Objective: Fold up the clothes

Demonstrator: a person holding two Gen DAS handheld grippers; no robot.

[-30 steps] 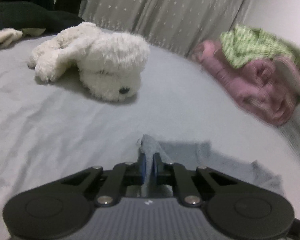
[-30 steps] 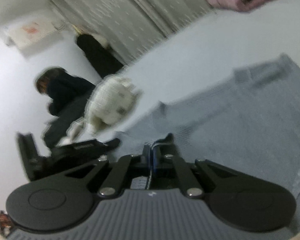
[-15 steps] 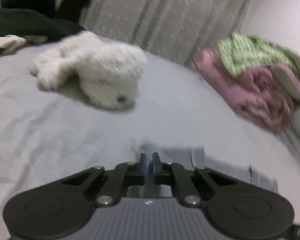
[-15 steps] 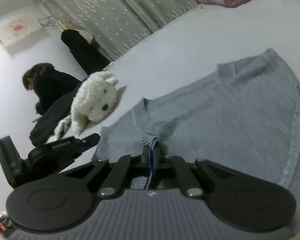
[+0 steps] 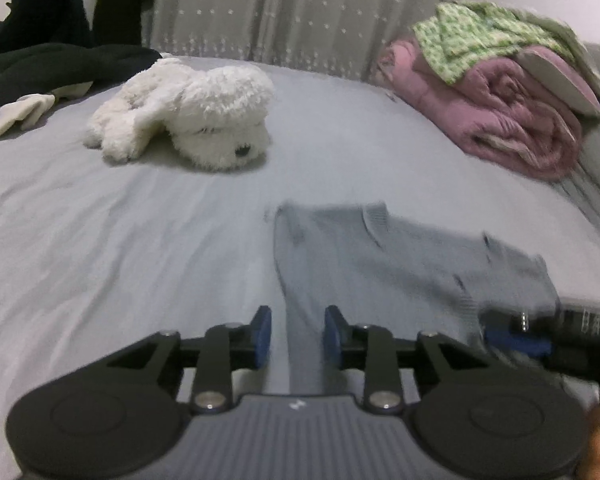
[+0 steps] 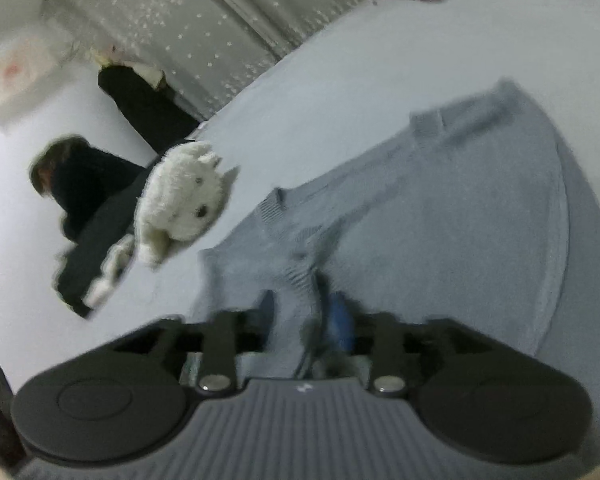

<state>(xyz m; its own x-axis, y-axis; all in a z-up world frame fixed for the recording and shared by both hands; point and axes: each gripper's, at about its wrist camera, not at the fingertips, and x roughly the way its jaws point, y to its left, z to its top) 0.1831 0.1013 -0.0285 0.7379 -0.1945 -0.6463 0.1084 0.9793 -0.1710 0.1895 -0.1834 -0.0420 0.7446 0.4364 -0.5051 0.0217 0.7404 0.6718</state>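
The step in hand looked like a release: a fold of the grey sweater (image 5: 380, 256) had just been laid flat on the bed (image 5: 100, 240), and both grippers were letting go. In the left wrist view the left gripper (image 5: 296, 338) had its blue fingers (image 5: 262, 334) apart and opening, with a strip of the sweater's edge running between them; a gap showed on either side of the cloth, so the pads did not press on it. In the right wrist view the right gripper (image 6: 306, 316) was blurred, its jaws also opening; a ribbed bunch of the knit sat between its fingers (image 6: 340, 320), and it seemed to lie loose rather than pinched (the blur made this hard to judge). The sweater lay spread on the bed, near the front edge, well apart from the white plush dog (image 5: 188, 112) further back and from the pink quilt (image 5: 496, 120) with green cloth on top at the far right. The right gripper's tip also showed at the right edge of the left view, touching the sweater's far side. By my judgement the next move called for both grippers to draw clear without dragging the knit, then to take new hold of an edge or sleeve for the next fold; a snagged pad could pull the fold askew.
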